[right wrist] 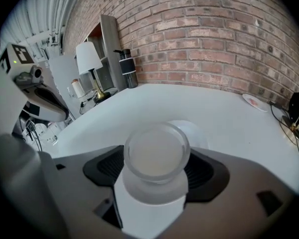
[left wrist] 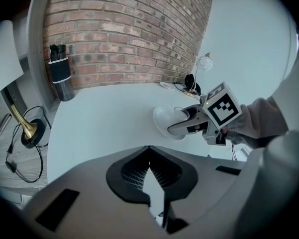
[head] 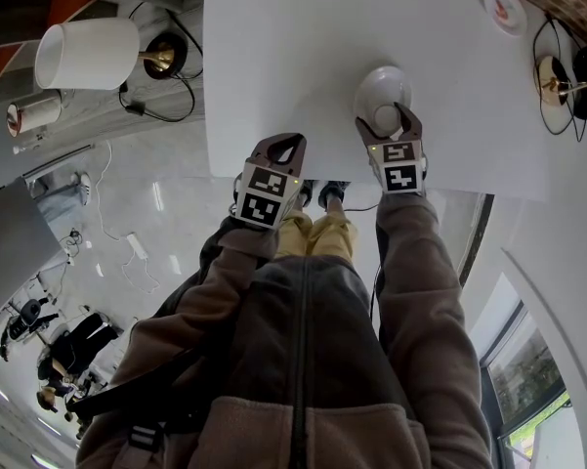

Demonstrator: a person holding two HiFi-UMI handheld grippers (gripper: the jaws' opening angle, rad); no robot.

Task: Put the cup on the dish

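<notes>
The cup (right wrist: 156,156) sits on the dish (right wrist: 197,132), close to the near edge of the white desk (head: 273,47). The cup is see-through and stands up straight with its mouth up. The dish is small, round and white. My right claw (head: 386,122) is around the cup, with one jaw on each side. The jaws are spread wide and there is a little gap between the cup and each dark pad, so I am not squeezing it. The cup stands on its own on the dish. My left claw (head: 289,139) is at the near edge of the desk, toward the near left corner and a bit to the left of my right claw. Its jaws are pinched together at the tips and there is nothing in them. It does not touch the cup or the dish. Far back, by the far left corner of the desk, a dark flask (left wrist: 59,71) stands up against the brick wall (right wrist: 214,34). Near the far right corner lies a small flat plate (head: 505,8) with something reddish on it. Off the left edge of the desk stands a lamp (head: 83,55) with a white shade and a gold stem. I cannot tell if there is anything in the cup.
</notes>
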